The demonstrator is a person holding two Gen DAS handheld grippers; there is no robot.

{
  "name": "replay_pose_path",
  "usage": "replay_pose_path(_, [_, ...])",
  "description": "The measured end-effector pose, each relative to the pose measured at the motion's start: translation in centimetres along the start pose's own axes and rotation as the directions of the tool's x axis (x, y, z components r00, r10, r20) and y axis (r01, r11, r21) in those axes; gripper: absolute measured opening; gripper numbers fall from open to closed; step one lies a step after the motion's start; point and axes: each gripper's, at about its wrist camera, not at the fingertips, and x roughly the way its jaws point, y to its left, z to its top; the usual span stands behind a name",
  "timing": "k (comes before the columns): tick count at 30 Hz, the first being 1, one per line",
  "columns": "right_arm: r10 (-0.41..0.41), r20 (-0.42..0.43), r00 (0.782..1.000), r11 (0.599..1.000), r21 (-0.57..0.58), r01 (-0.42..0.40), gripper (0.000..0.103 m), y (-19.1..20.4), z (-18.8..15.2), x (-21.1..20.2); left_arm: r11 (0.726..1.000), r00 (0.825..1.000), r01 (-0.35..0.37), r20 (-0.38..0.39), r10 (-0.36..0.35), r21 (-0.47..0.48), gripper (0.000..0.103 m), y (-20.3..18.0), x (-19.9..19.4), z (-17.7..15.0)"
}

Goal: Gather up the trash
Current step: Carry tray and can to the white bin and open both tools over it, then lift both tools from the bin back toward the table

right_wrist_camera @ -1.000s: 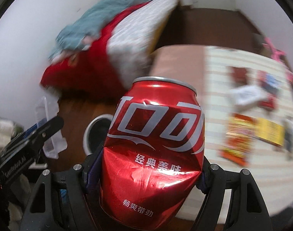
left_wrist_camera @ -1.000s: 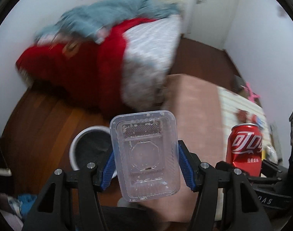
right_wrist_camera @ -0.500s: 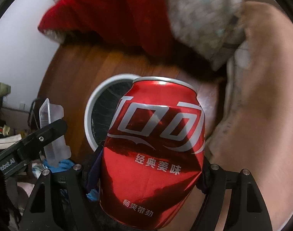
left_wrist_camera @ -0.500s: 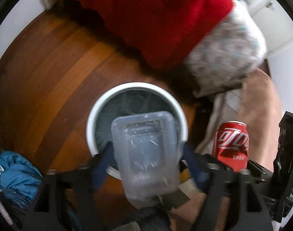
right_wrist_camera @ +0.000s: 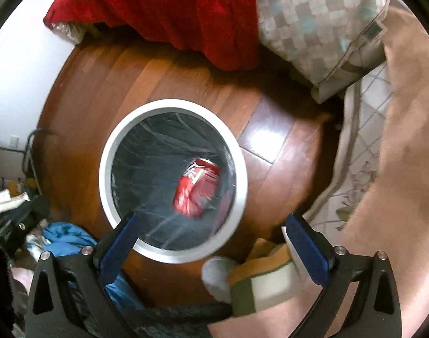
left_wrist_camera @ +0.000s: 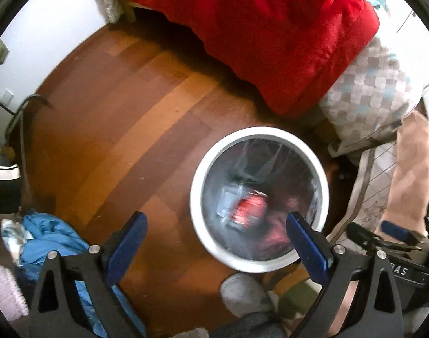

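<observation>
With both the left gripper (left_wrist_camera: 214,242) and the right gripper (right_wrist_camera: 211,242) just spread and empty, hold them over the round white-rimmed plastic bin (right_wrist_camera: 124,129) until the dented red soda can (right_wrist_camera: 196,187) settles.

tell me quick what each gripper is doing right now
left gripper: open, holding nothing, jaws just opened above the bin.
right gripper: open, holding nothing, jaws just opened; can in bin.

White-rimmed bin (right_wrist_camera: 244,180), red can (right_wrist_camera: 196,187), red blanket (left_wrist_camera: 271,36), checked quilt (right_wrist_camera: 313,14).
</observation>
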Motion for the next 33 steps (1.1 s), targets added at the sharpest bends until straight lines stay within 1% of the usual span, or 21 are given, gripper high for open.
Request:
replay_pose_path(3, [-0.058,0.014,0.998,0.998,-0.027,0.059,0.103,-0.1,-1.4,-1.1,1.000,1.000,-0.025,0.011,0.024,0.017,0.100,0.1,-1.0,-1.2])
replay_pose_path(7, [-0.099,0.041,0.994,0.993,-0.057,0.101,0.103,-0.4,-2.7,-1.8,0.999,1.000,-0.027,0.012,0.026,0.021,0.100,-0.3,-1.8,-2.3])
replay_pose_path(14, [-0.092,0.083,0.992,0.992,-0.075,0.098,0.103,0.0,-4.2,-4.3,0.999,1.000,-0.010,0.025,0.009,0.036,0.100,-1.1,-3.7,-3.6])
replay_pose_path(20, [-0.069,0.128,0.989,0.994,-0.079,0.079,0.103,0.2,-5.2,-7.4,0.999,0.997,-0.005,0.074,0.002,0.046,0.100,-1.6,-6.9,-4.2])
replay_pose_path(26, [-0.021,0.189,0.982,0.996,-0.077,0.036,0.103,0.2,-6.4,-11.7,0.998,0.990,0.001,0.139,-0.010,0.061,0.100,-2.2,-11.1,-5.1])
replay_pose_path(30, [0.060,0.247,0.967,0.998,-0.043,-0.050,0.103,-0.8,-8.0,-16.1,0.998,0.981,-0.011,0.193,-0.003,0.067,0.100,-3.3,-14.8,-5.7])
replay_pose_path(33, [0.118,0.288,0.950,0.993,-0.017,-0.118,0.103,-2.3,-9.5,-19.5,0.996,0.969,0.006,0.244,-0.027,0.089,0.100,-4.8,-17.2,-6.5])
